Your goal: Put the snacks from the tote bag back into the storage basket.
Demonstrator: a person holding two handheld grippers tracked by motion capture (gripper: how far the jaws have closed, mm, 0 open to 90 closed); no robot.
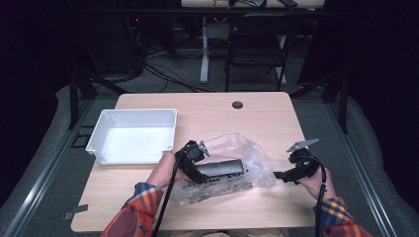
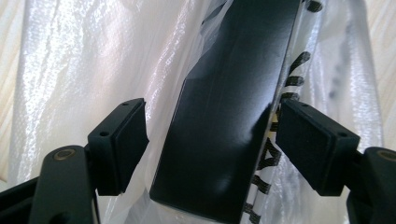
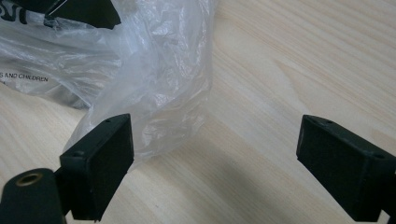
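A long black box (image 1: 222,168) lies inside a clear plastic bag (image 1: 249,153) on the wooden table (image 1: 222,111). My left gripper (image 1: 202,173) reaches over the box's left end. In the left gripper view its jaws stand astride the box (image 2: 233,93). The right pad (image 2: 313,149) is at the box's edge. The left pad (image 2: 123,140) stands clear of it, over the bag (image 2: 93,60). My right gripper (image 1: 276,175) sits just right of the bag's end. It is open (image 3: 215,154), with bare table between the jaws and the bag (image 3: 154,70) by its left pad.
A white empty tray (image 1: 133,116) stands at the table's left, just behind my left hand. A small dark hole (image 1: 237,104) sits near the far edge. The bag bears black printed lettering (image 3: 28,77). Chairs and cables stand beyond the table.
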